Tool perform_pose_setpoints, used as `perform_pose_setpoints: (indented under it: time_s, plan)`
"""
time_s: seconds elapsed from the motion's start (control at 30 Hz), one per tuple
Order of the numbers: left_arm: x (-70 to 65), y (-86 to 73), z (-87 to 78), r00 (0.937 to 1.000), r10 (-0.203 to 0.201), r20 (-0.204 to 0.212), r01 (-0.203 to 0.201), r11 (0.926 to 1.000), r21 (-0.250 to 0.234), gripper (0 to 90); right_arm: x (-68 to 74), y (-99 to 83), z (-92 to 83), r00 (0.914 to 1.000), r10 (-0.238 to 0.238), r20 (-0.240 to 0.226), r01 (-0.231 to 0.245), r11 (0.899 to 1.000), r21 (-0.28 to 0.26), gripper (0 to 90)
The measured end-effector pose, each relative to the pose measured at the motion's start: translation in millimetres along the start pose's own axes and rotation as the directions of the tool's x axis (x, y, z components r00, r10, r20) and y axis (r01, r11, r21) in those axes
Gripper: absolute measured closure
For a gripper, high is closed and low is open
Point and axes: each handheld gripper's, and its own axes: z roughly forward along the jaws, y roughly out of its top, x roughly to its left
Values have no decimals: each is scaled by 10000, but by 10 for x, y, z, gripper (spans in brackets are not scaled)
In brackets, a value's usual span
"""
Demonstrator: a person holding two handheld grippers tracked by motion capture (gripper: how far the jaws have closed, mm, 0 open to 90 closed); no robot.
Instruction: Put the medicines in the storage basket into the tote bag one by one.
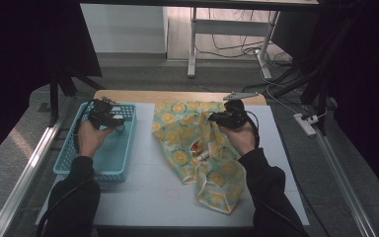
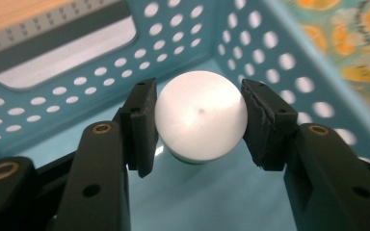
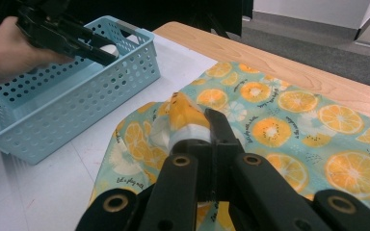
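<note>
From above, my left gripper (image 1: pixel 109 120) sits inside the basket (image 1: pixel 81 162), my right gripper (image 1: pixel 216 117) over the cloth (image 1: pixel 177 129). Left gripper view: jaws pinch the white ball (image 2: pixel 201 115) just above the basket floor; I judge it's ready to lift. Right gripper view: jaws clamp a cloth fold (image 3: pixel 185 115).

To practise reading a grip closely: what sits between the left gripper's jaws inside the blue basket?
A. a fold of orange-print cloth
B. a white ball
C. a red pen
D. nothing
B: in the left gripper view the left gripper pads press on a white ball inside the blue basket.
</note>
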Motion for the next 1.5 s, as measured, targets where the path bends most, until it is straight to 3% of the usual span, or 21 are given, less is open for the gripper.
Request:
perform_pose_setpoints:
  time_s: [0.43,0.63,0.83,1.1,1.27,1.5]
  plan:
    - [-208,88,-435,9952,950,235,-940,9946,-441,510,18,19,-12,10000,-62,9,62,10000,-48,900]
    - [-289,101,-611,9925,1037,654,-994,9929,-652,510,27,30,-10,10000,-81,7,81,10000,-43,900]
    - [-433,90,-735,9837,1436,1081,-1343,9869,-890,510,35,45,-11,9999,-114,19,114,9999,-50,900]
    - [-725,111,-789,9636,2097,1661,-1929,9749,-1114,509,48,71,-14,9999,-167,22,167,9998,-61,900]
    - [-946,158,-769,9457,2591,1965,-2384,9634,-1229,509,42,75,-8,9999,-157,51,157,9999,-67,900]
    - [-1281,248,-652,9141,3239,2438,-3009,9451,-1274,509,32,89,-4,9998,-204,74,204,9998,-4,900]
